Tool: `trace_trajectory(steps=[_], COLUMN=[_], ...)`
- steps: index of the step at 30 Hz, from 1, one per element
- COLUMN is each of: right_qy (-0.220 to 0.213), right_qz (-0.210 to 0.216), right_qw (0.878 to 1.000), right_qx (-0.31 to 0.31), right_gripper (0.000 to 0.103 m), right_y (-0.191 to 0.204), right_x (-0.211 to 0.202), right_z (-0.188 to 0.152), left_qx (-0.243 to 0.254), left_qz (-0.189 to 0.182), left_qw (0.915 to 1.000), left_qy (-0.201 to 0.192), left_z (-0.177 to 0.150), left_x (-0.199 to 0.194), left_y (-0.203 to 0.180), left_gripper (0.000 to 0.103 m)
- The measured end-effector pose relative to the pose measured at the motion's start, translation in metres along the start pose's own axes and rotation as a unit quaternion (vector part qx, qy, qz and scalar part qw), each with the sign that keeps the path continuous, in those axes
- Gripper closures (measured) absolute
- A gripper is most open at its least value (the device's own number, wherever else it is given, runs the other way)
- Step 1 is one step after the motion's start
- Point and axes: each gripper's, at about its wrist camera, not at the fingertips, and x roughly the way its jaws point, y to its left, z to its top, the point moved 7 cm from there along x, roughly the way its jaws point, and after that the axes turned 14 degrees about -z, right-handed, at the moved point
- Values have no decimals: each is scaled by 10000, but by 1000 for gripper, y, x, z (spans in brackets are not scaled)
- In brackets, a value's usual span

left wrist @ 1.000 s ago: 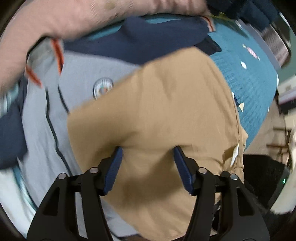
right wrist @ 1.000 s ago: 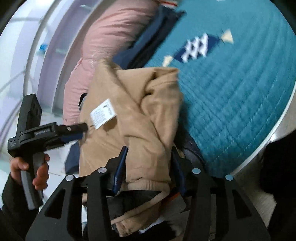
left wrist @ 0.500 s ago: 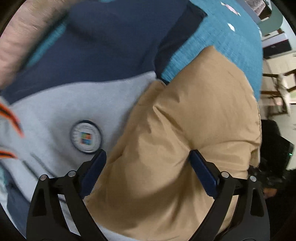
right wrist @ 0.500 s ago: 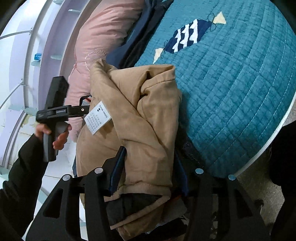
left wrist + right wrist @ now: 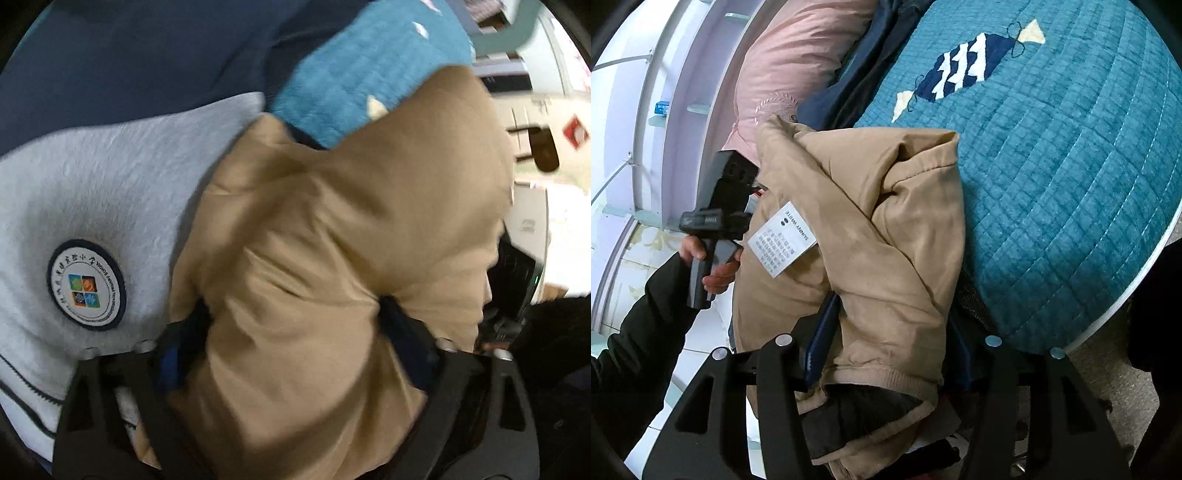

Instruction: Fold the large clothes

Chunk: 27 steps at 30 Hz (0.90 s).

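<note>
A padded tan jacket (image 5: 868, 206) with a white care label (image 5: 783, 240) lies bunched at the edge of a teal quilted bed (image 5: 1052, 166). My right gripper (image 5: 890, 332) clasps the jacket's near hem bundle, and its jaws are opening. In the left wrist view the same tan jacket (image 5: 332, 221) bulges up between the fingers of my left gripper (image 5: 295, 317), which points steeply down. Its jaws are closing and pinch a thick fold. A person's hand (image 5: 716, 269) holds the left gripper's handle beside the jacket's far side.
Under the tan jacket lies a grey garment (image 5: 110, 166) with a round school badge (image 5: 86, 284), and a navy garment (image 5: 129, 55) beyond it. A pink padded garment (image 5: 790, 62) rests by white shelving (image 5: 646, 92). The bed's white rim (image 5: 1126, 295) curves at the right.
My left gripper has dropped closer onto the tan jacket and rolled; its jaws spread wide, then drew in around a fold. The right gripper has stayed put, its jaws slightly wider.
</note>
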Motion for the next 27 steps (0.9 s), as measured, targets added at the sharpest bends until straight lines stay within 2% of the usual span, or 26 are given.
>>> trace_trajectory(steps=[3,4,6,7,8,9,11,13,16,22,27], right_qy=[-3,-6,-7,-13,-15,-14,2,19,19,-11,-73], right_qz=[-21,-28,-33,-38,-43,-52,-60,-48,-90,-150,-154], right_qw=[10000,10000,10000,10000,10000,10000,10000,10000,10000,9999,9998], right_qx=[-26,-33,-16,-9,-7,-7,25,37,0,-69,-110], right_gripper=[49,49,49,49,49,49,49,49,49,48,45], right_y=[2,3,4,4,5,4,2,0,0,2,5], right_x=[0,0,1,1,2,2,2,1,1,-1,-6], right_z=[0,0,0,0,1,1,2,4,5,4,9], left_qx=[334,421,373,250,50,79,342,645,851,809,465], left_qz=[241,314,346,355,296,344,530,731,865,1051,858], left_qw=[9991,9986,9986,9988,9991,9988,9964,9924,9868,9756,9682], left_qy=[-66,-116,-149,-230,-288,-347,-559,-747,-1069,-1751,-2304], left_z=[-9,-11,-12,-10,-8,-5,-5,-12,-27,-53,-94], left_x=[-9,-10,-7,-7,-3,-1,-5,-12,-25,-36,-52], left_y=[-14,-18,-16,-12,-6,-6,-13,-25,-35,-48,-49], left_gripper=[40,42,40,28,26,24,31,52,68,76,79])
